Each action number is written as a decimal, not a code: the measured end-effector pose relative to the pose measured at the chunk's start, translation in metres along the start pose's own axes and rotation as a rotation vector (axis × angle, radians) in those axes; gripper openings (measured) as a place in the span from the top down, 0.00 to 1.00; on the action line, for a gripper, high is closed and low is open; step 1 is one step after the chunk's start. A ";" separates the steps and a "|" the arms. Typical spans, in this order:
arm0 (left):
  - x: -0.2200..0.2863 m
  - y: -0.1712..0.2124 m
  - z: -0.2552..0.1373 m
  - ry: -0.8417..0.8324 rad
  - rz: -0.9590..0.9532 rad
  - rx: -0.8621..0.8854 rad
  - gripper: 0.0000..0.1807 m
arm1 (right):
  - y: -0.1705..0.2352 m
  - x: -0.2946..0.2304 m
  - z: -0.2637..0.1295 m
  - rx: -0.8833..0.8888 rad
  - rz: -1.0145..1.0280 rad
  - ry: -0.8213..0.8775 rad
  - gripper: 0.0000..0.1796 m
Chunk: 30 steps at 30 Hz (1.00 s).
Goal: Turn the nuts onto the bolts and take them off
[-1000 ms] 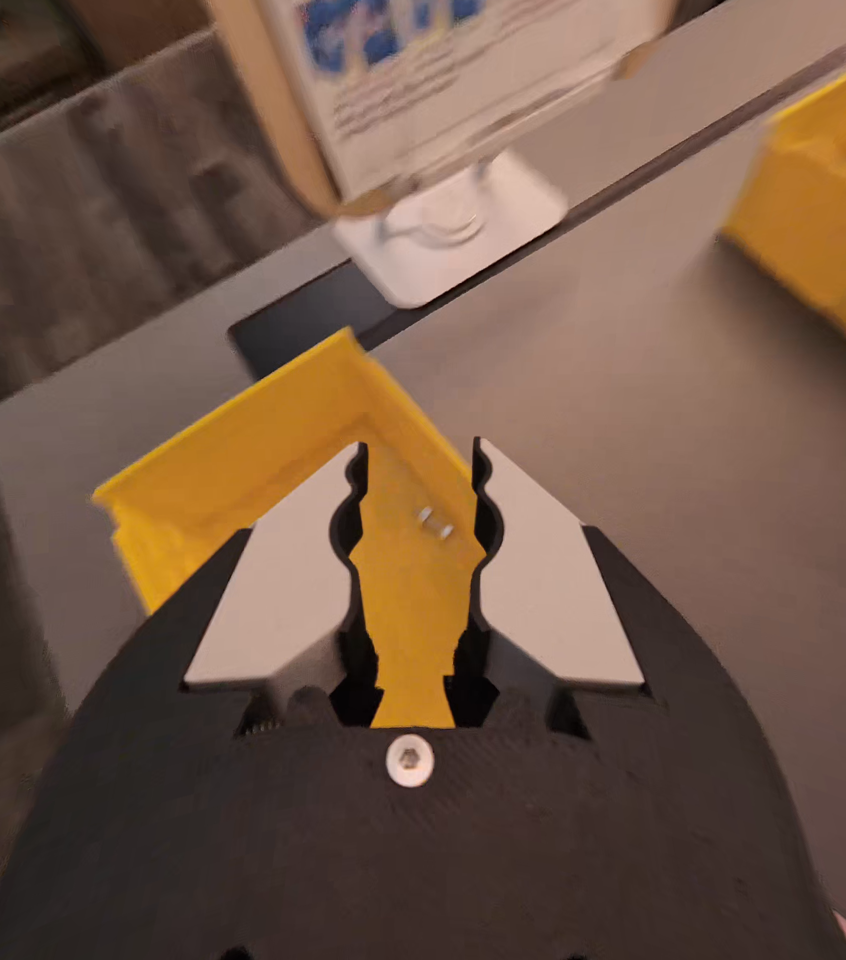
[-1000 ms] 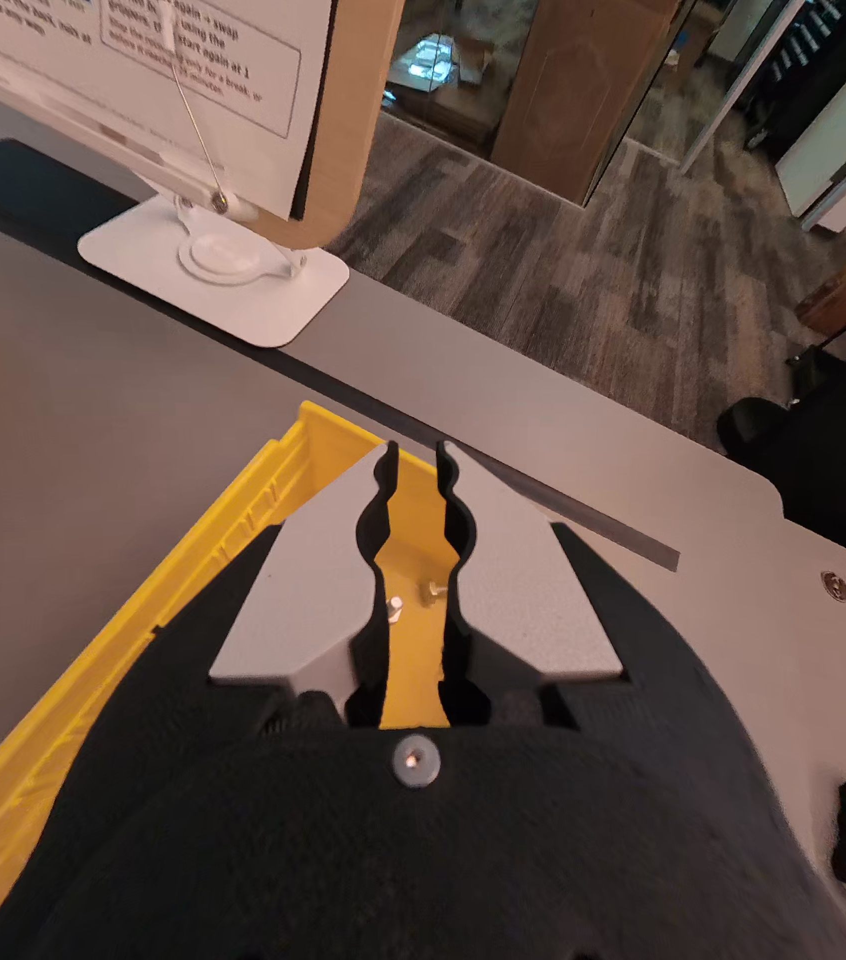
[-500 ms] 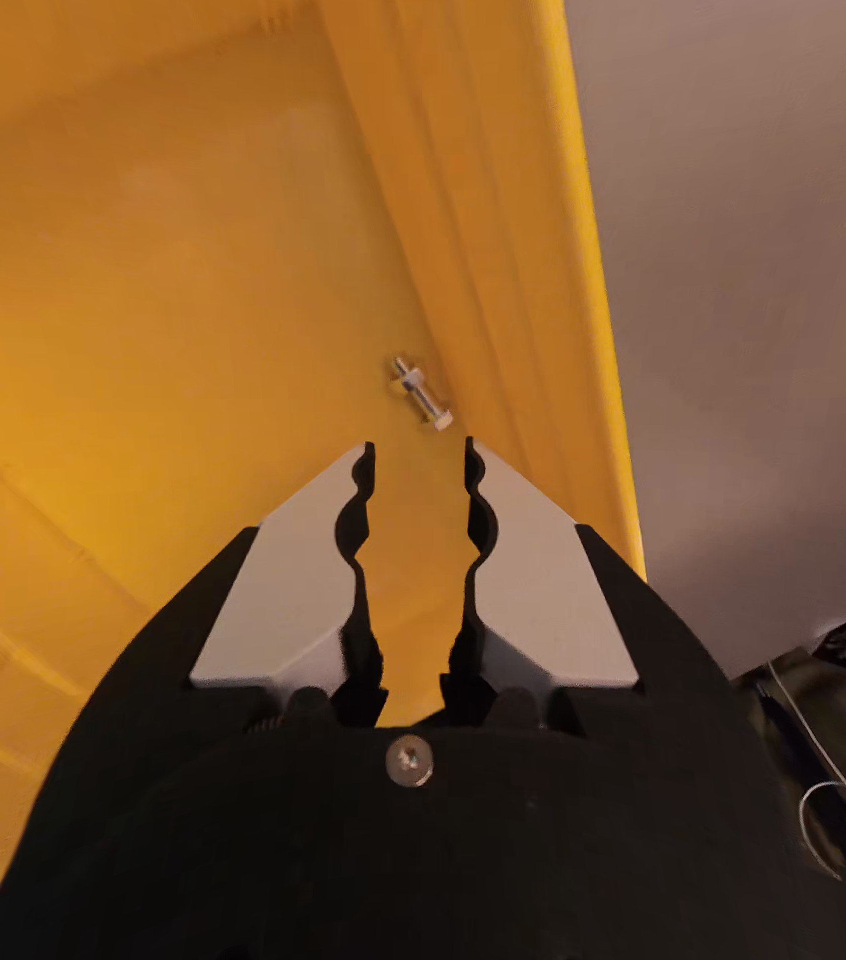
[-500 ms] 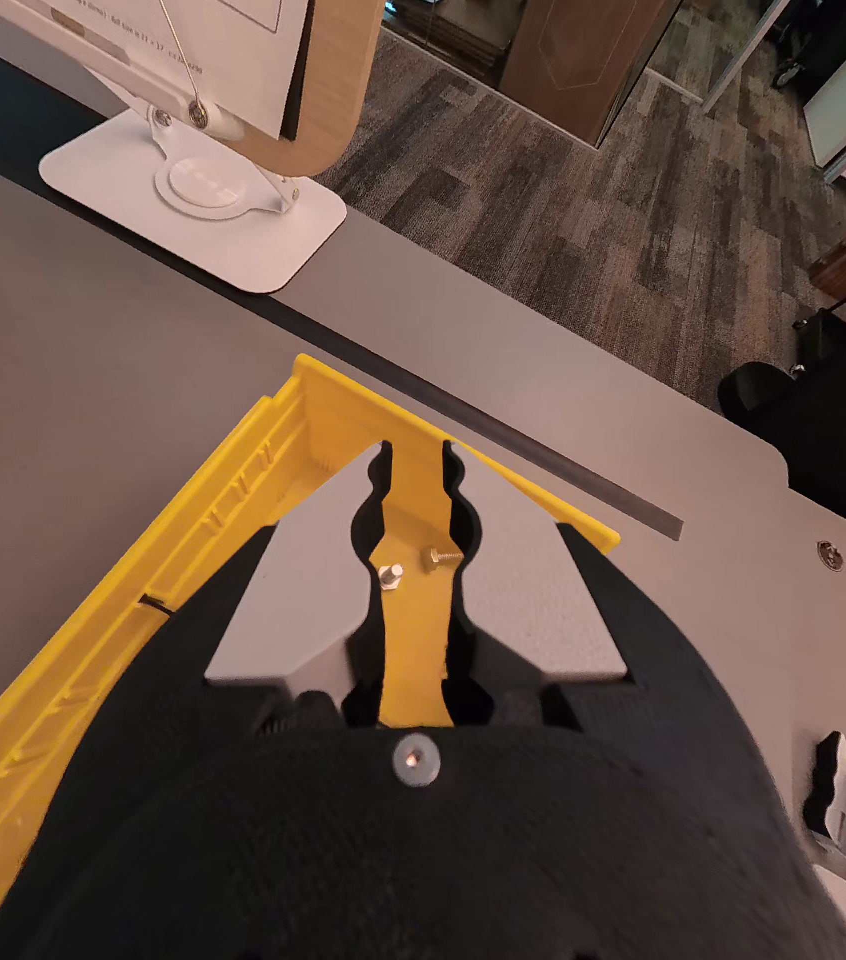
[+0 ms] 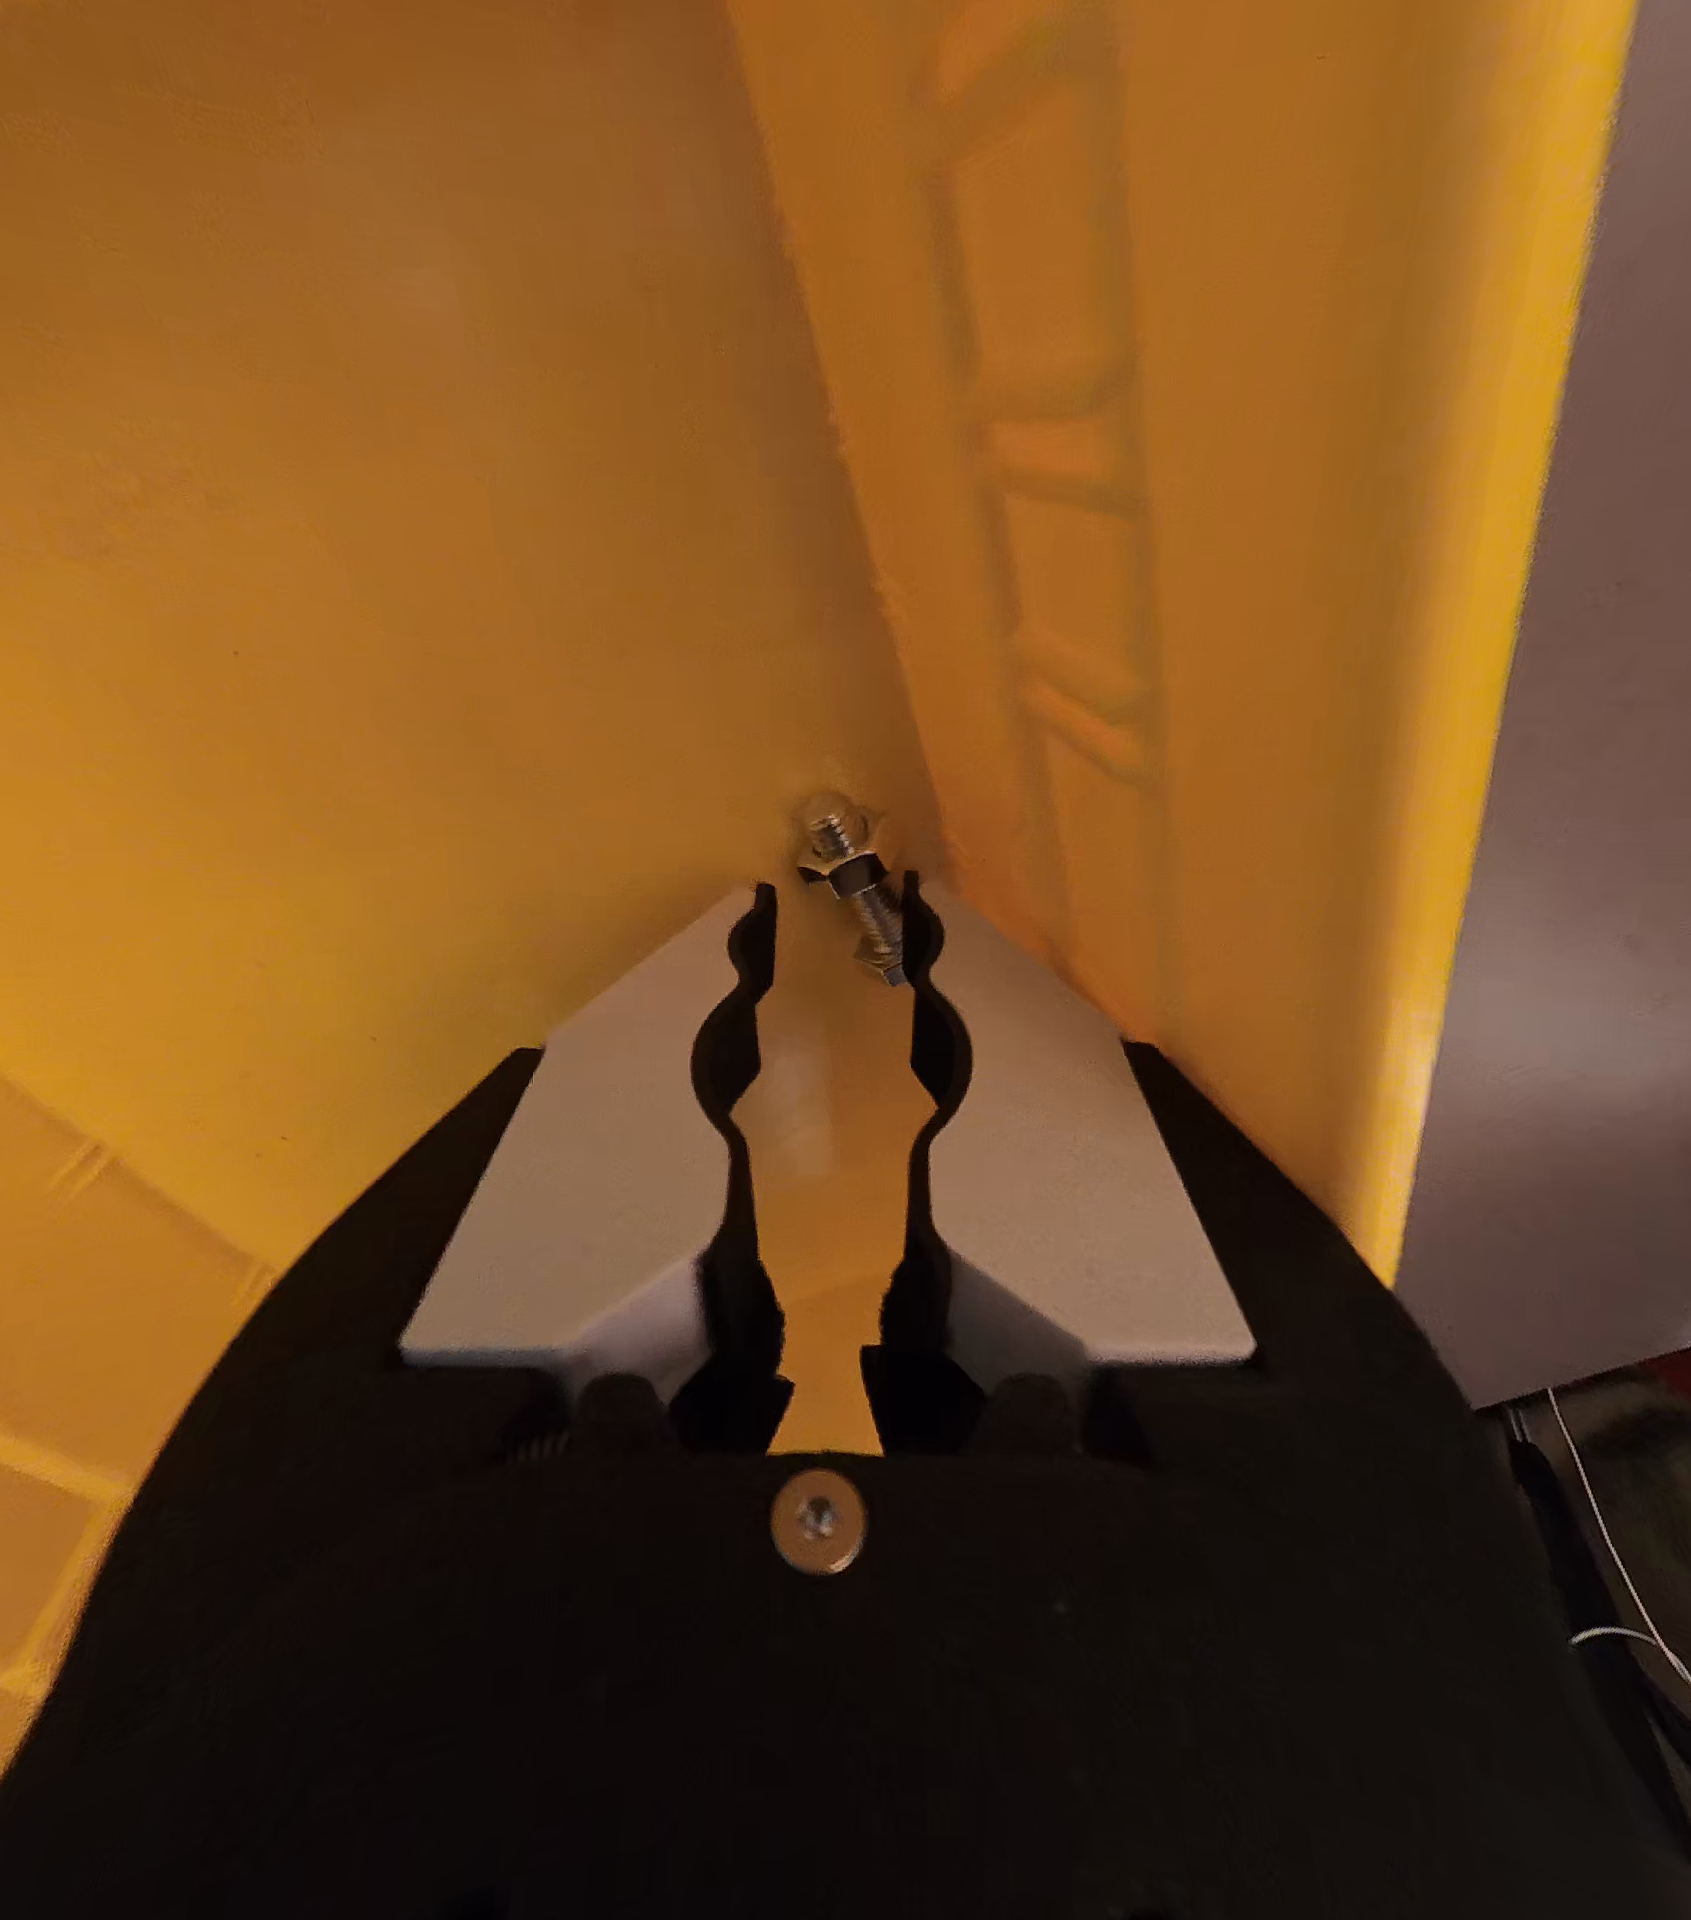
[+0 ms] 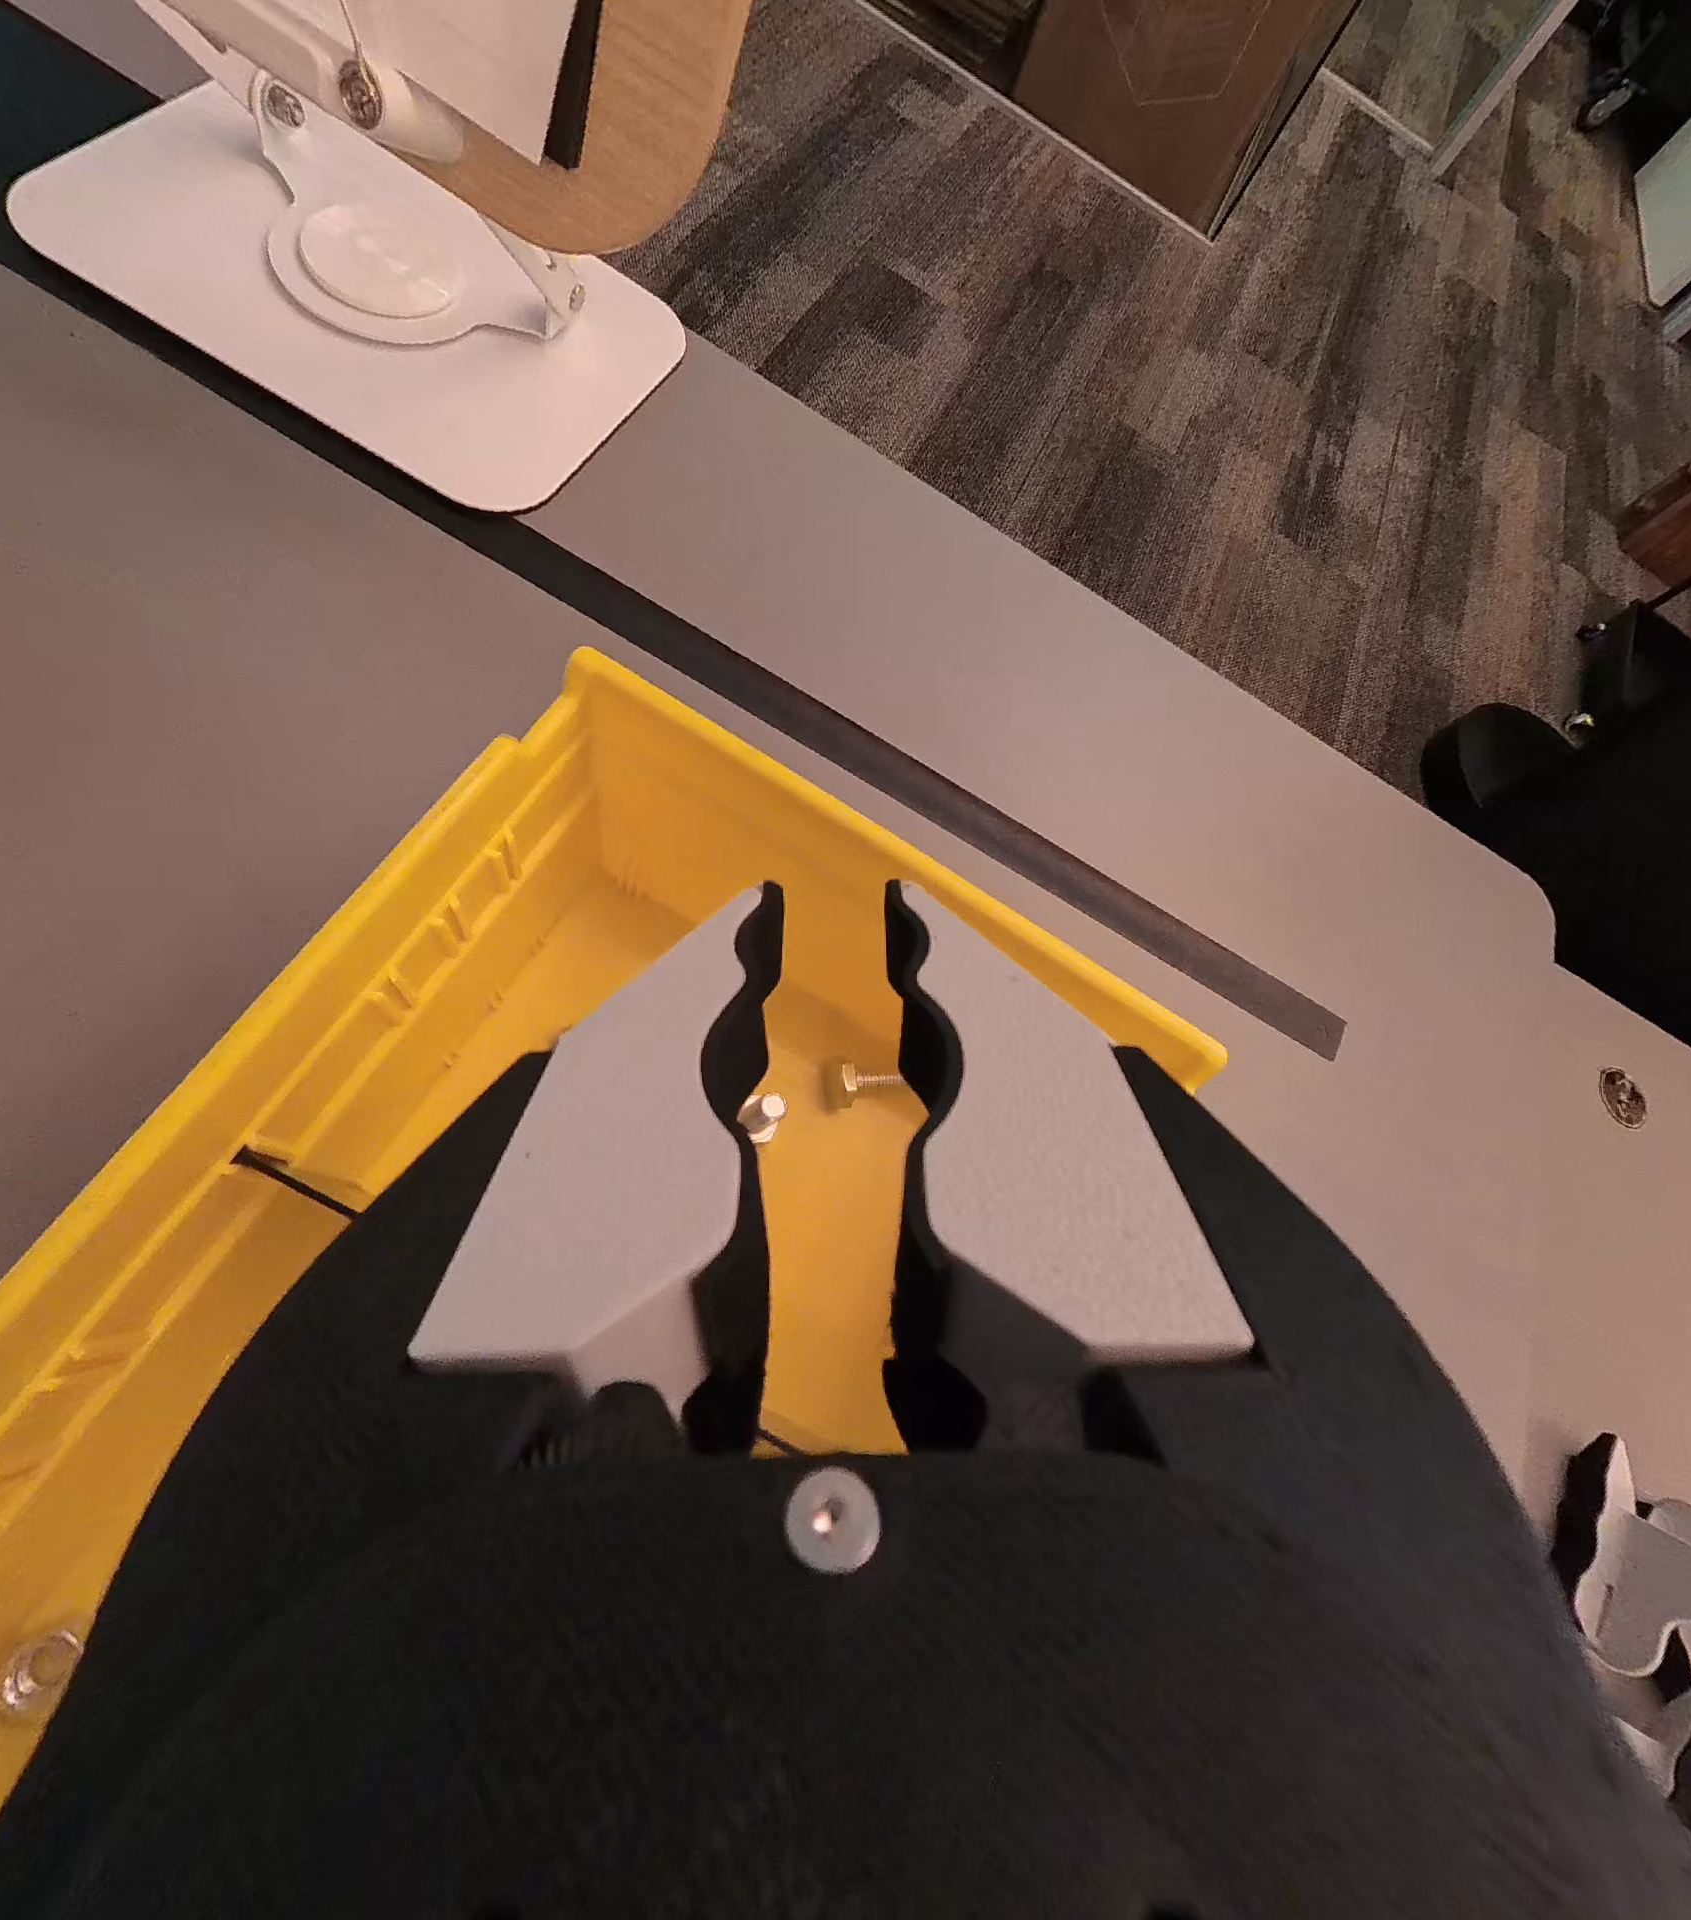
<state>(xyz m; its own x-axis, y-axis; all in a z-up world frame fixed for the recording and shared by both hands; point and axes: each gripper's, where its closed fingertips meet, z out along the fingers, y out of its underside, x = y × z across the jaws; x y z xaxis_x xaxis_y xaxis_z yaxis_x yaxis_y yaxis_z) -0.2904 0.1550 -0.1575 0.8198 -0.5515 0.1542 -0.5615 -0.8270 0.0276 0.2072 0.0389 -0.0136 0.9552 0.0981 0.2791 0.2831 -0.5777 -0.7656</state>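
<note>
Left wrist view: left tool (image 5: 839, 900) deep inside a yellow bin (image 5: 1288, 520), fingers apart, gripping nothing.
Bolt with nut: bolt (image 5: 860, 902) carrying a nut (image 5: 849, 876) lies on the bin floor by the wall, at the fingertips, touching the right finger.
Right wrist view: right tool (image 6: 828, 896) apart, empty, above another yellow bin (image 6: 280, 1081) on the grey table (image 6: 197, 675).
Loose bolts: two small bolts (image 6: 860, 1084) (image 6: 764, 1114) on the bin floor.
Beyond: white stand (image 6: 353, 301).

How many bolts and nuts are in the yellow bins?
Bolts: 3
Nuts: 1, threaded on the left-view bolt
Blurry silver bit, kind unclear: 1
Total: 5
</note>
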 end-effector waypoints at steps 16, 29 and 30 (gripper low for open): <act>-0.018 0.028 -0.011 -0.011 0.060 -0.057 0.96 | 0.002 -0.001 -0.002 -0.019 -0.038 0.013 0.90; 0.156 -0.013 -0.163 0.339 0.598 0.725 0.96 | -0.136 -0.148 -0.080 0.619 -0.087 -0.444 0.90; 0.177 -0.006 -0.169 0.374 0.681 0.748 0.96 | -0.143 -0.170 -0.092 0.663 -0.091 -0.541 0.90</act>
<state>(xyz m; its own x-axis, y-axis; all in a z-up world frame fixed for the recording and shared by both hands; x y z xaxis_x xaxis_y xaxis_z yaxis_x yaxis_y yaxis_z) -0.1609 0.0812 0.0367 0.2037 -0.9575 0.2044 -0.5714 -0.2858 -0.7693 -0.0036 0.0302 0.1018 0.7881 0.5914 0.1705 0.1915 0.0277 -0.9811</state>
